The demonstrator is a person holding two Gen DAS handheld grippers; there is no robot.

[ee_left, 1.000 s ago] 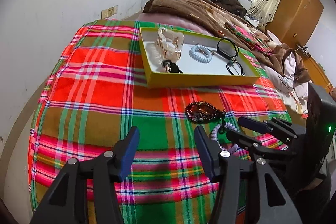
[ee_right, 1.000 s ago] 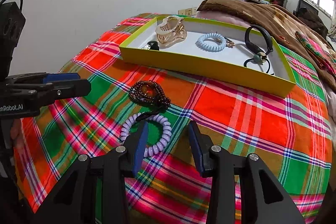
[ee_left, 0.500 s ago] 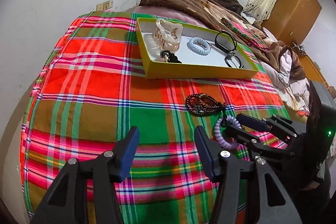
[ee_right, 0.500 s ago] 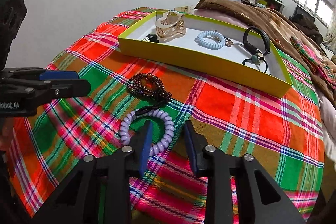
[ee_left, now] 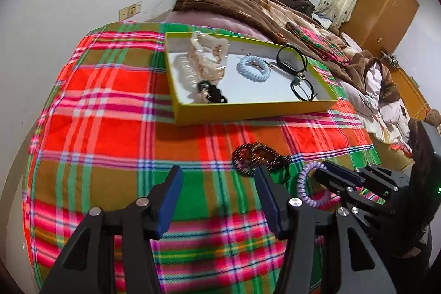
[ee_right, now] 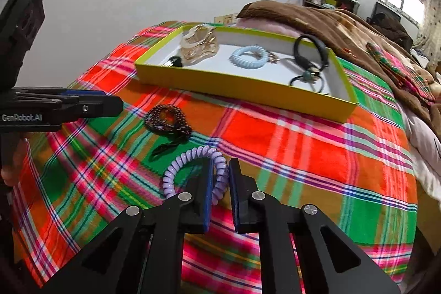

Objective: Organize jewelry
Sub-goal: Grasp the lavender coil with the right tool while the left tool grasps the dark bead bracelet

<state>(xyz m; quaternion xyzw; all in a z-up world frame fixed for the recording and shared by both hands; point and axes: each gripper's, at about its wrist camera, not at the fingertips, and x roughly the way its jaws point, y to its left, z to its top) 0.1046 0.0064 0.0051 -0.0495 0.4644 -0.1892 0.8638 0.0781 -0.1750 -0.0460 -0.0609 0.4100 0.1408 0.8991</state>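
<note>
The right gripper (ee_right: 220,175) pinches one side of a lilac spiral hair tie (ee_right: 193,170) on a plaid blanket (ee_right: 303,145), its jaws having just been closing with the coil between them; the blue pads (ee_right: 209,183) now press the right-hand arc of the ring, while the rest of the loop curls out to the left of the tongs. The left gripper (ee_left: 217,200) hangs spread wide over the same blanket with nothing between its fingers. Just beyond the right tongs and to their left lies a dark beaded bracelet (ee_right: 168,120) with a black loop trailing toward the hair tie, close to it but apart. Farther ahead of both tools sits a yellow-green tray (ee_right: 248,87) holding a translucent beige claw clip (ee_right: 198,46), a pale blue spiral tie (ee_right: 249,57), black elastic bands (ee_right: 311,59) and a small black clip (ee_right: 176,61) near its left corner. A brown blanket (ee_right: 317,18) is heaped behind the tray.
</note>
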